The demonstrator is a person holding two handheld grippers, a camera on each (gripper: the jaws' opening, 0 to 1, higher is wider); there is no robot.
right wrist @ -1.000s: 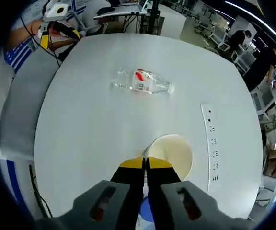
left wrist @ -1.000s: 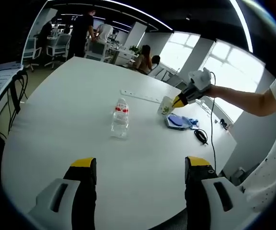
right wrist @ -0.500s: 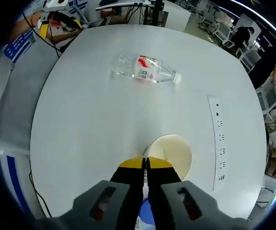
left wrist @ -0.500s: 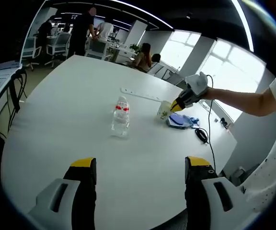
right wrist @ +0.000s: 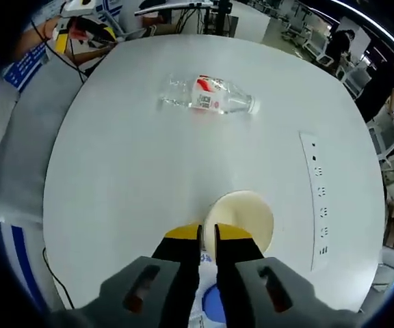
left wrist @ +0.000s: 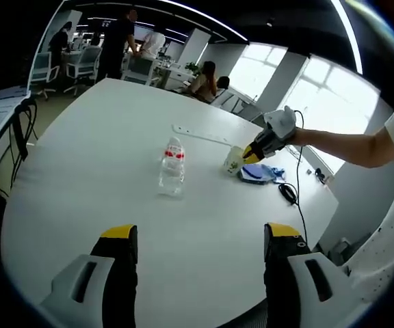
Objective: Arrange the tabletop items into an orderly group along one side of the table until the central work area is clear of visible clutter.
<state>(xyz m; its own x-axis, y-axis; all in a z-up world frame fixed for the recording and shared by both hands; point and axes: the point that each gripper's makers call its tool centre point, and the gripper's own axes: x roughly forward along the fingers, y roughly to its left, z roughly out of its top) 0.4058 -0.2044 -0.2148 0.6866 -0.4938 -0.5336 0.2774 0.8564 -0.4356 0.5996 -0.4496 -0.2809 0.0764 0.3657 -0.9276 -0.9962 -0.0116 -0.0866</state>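
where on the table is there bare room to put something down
The table is bare between the left tool and the lying water bottle, and from the bottle out to the far edge. It is crowded by the window side: paper cup at the right tool, blue cloth, black cable, and the power strip.

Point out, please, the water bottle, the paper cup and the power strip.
water bottle [right wrist: 208, 102], right gripper view, on its red label.
paper cup [right wrist: 241, 217], right gripper view, inside its open mouth.
power strip [right wrist: 318, 198], right gripper view, mid-length.

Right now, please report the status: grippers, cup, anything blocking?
Left gripper open, empty. Right gripper at paper cup rim, jaws slightly parted. Water bottle lying mid-table. Blue cloth beside cup.
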